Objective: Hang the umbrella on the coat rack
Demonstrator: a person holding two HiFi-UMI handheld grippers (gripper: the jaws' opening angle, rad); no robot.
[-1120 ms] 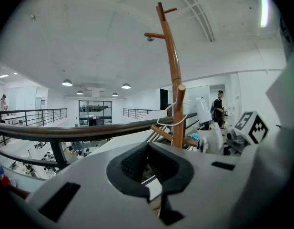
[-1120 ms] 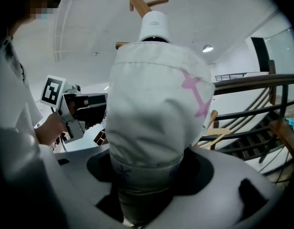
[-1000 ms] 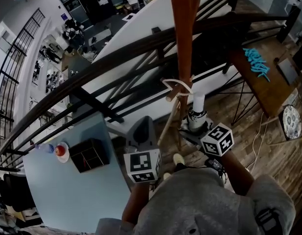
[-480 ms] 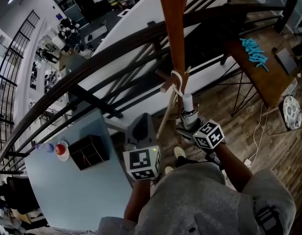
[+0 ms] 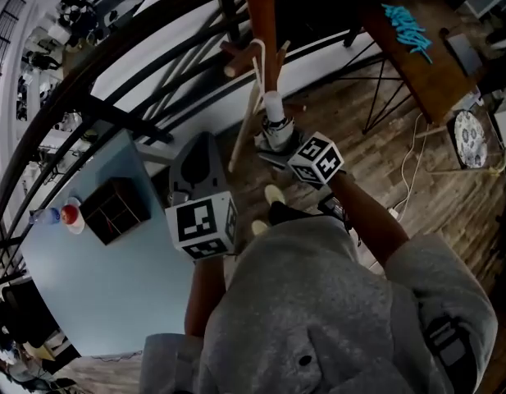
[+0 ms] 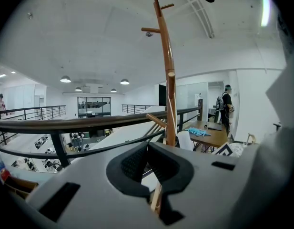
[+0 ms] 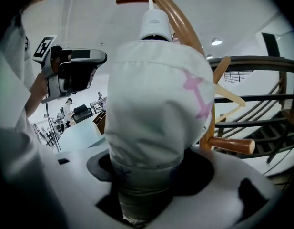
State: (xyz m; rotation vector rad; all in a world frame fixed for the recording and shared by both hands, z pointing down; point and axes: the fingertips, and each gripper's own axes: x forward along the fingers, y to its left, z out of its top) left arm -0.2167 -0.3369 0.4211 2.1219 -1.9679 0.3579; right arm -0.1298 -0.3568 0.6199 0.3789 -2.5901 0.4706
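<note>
The wooden coat rack pole [image 5: 259, 15] rises just past the railing. A folded pale umbrella [image 5: 276, 130] with a white handle tip stands upright beside it, and my right gripper [image 5: 279, 142] is shut round its body. Its white strap [image 5: 257, 60] runs up to a peg [image 5: 233, 49] on the pole. In the right gripper view the umbrella [image 7: 156, 109] fills the middle, with the strap [image 7: 150, 3] reaching a peg above and another peg [image 7: 231, 144] to the right. My left gripper [image 5: 199, 150] is shut on nothing, to the left of the rack and pointing at the pole [image 6: 168, 70].
A dark metal railing [image 5: 113, 80] curves across in front of the rack, with a drop to a lower floor behind it. A light blue table [image 5: 97, 294] with a dark box [image 5: 113, 212] lies at left. At right stands a wooden table [image 5: 417, 64] with blue items.
The head view has tilted down. My right gripper has lowered slightly with the umbrella, and the strap, looped at the peg before, now hangs straight from it. The left gripper has stayed beside the rack.
</note>
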